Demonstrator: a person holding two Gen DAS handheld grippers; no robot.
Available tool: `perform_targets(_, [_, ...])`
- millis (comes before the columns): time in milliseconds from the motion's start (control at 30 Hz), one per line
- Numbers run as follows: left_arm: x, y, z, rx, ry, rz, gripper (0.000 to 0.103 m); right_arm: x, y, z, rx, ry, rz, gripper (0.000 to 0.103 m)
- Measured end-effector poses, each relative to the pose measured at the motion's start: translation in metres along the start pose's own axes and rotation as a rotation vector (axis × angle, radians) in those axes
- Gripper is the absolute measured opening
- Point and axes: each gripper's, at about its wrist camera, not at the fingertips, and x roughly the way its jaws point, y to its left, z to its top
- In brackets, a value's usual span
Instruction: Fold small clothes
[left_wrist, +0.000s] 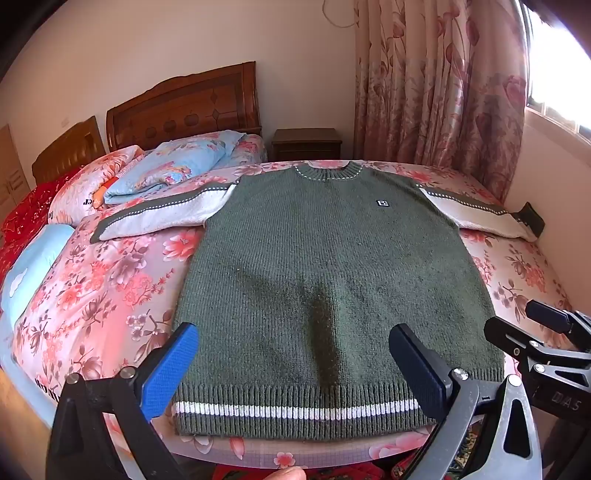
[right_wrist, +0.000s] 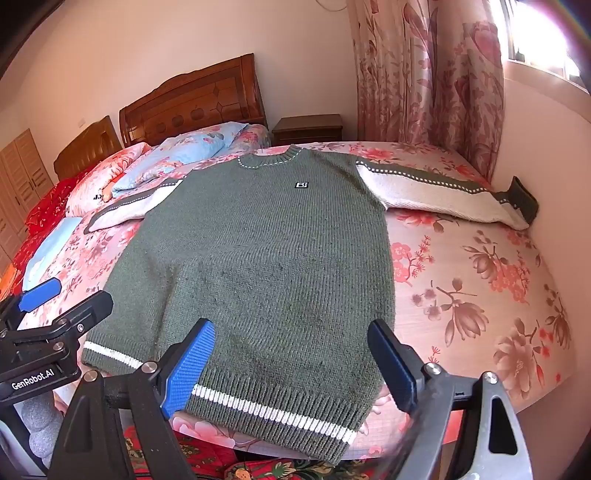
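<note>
A small dark green knitted sweater (left_wrist: 325, 258) lies flat, front up, on the floral bed, its white-and-green sleeves spread to both sides and its white-striped hem (left_wrist: 295, 410) at the near edge. My left gripper (left_wrist: 295, 365) hovers wide open over the hem, blue pads apart, nothing between them. In the right wrist view the same sweater (right_wrist: 266, 258) fills the middle, and my right gripper (right_wrist: 295, 365) stands wide open above the hem's right part (right_wrist: 280, 413), holding nothing. The right gripper also shows at the left wrist view's right edge (left_wrist: 546, 339).
The bed (right_wrist: 480, 295) has a pink floral sheet, with pillows and folded quilts (left_wrist: 147, 173) at its far left by the wooden headboard (left_wrist: 184, 107). A dark nightstand (left_wrist: 306, 144), a flowered curtain (left_wrist: 436, 92) and a wall close the far and right sides.
</note>
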Motion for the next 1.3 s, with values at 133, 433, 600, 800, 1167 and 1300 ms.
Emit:
perform_targets(133, [0.0001, 0.0001, -0.0002, -0.002, 0.004, -0.002, 0.103, 0.0012, -0.0001, -0.0014, 0.003, 0.001, 0.001, 0.086])
perform_targets(433, [0.0, 0.0, -0.0006, -0.001, 0.001, -0.001, 0.103, 0.0028, -0.0023, -0.0023, 0.013, 0.008, 0.005, 0.086])
perform_targets(600, [0.0, 0.0, -0.0004, -0.001, 0.002, -0.001, 0.103, 0.0027, -0.0023, -0.0021, 0.013, 0.007, 0.005, 0.086])
perform_targets(800, [0.0, -0.0003, -0.0005, 0.0, 0.001, -0.001, 0.103, 0.0028, -0.0022, -0.0024, 0.013, 0.008, 0.006, 0.086])
perform_targets(1167, [-0.0013, 0.0012, -0.001, -0.002, 0.005, 0.0, 0.103, 0.0042, -0.0023, -0.0021, 0.016, 0.012, 0.008, 0.086])
perform_targets(1300, [0.0013, -0.0016, -0.0014, 0.0, 0.008, -0.001, 0.103, 0.0046, -0.0026, -0.0017, 0.016, 0.012, 0.01, 0.086])
